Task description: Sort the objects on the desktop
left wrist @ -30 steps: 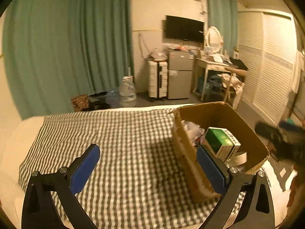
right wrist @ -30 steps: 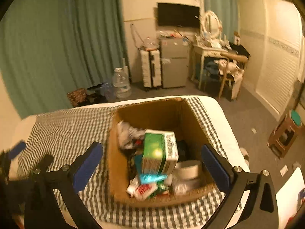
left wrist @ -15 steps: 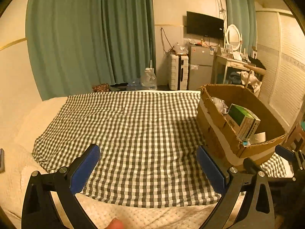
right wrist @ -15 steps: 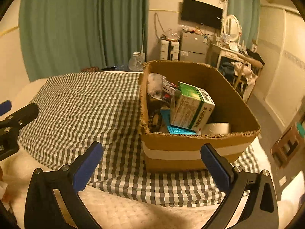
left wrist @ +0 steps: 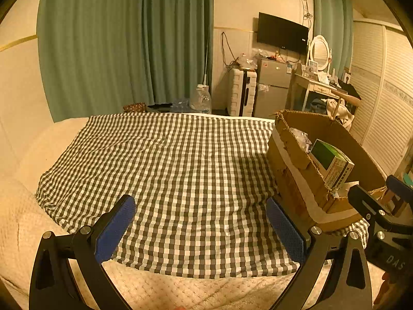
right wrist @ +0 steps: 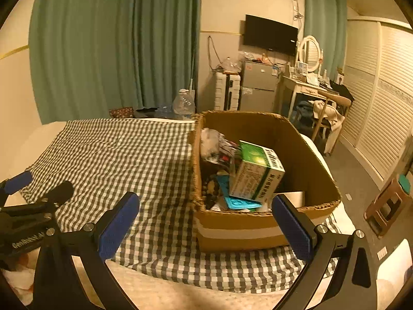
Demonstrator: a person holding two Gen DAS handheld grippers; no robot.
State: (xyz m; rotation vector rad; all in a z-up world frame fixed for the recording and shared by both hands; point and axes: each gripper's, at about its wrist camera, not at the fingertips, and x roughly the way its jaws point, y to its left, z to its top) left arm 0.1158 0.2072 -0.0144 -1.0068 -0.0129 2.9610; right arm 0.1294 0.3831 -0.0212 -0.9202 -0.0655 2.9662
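The cardboard box sits centre-right of the right gripper view, nearer than to the left gripper; both fingers spread, empty.

The wide grey-and-white checked cloth is left bare; its right end is blocked by a filled brown cardboard box.

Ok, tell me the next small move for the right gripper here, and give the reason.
Probably ease the right gripper forward and up over the near rim of the cardboard box, toward the green carton. Both grippers are open and empty, the checked cloth looks bare, and everything to sort sits in the box, with the carton on top and easiest to reach.
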